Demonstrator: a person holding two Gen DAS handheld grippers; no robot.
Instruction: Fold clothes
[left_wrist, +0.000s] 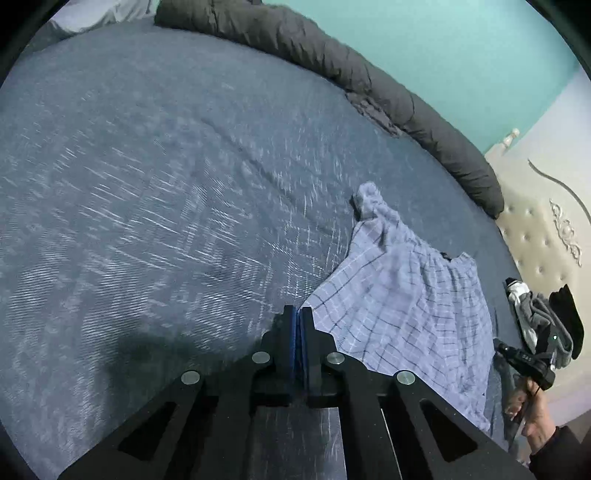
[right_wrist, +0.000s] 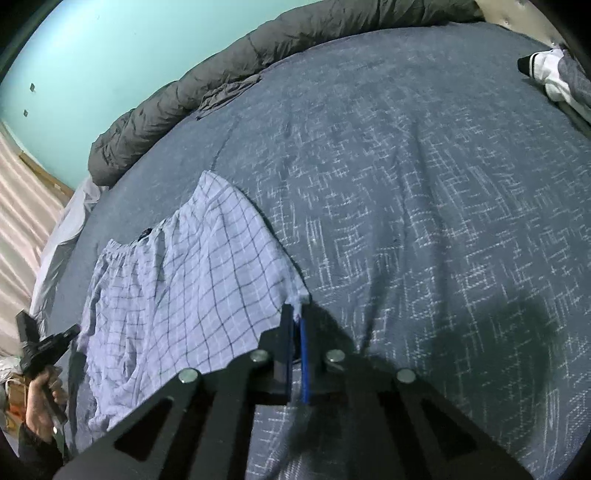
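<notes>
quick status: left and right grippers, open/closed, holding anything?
Left gripper: closed, fingers pinching a corner of the checked shorts.
Right gripper: closed on the opposite corner of the checked shorts, a bit of fabric showing between the fingers.

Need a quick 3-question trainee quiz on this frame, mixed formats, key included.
1. True or false: both tools pinch the checked shorts.
2. What lies along the bed's far edge? A) rolled grey duvet B) open suitcase C) stack of books
3. Fill in: the shorts lie on a blue ___.

Key: 1 true, the left tool and right tool are each shut on a corner. 2 A, the duvet. 3 bedspread.
</notes>
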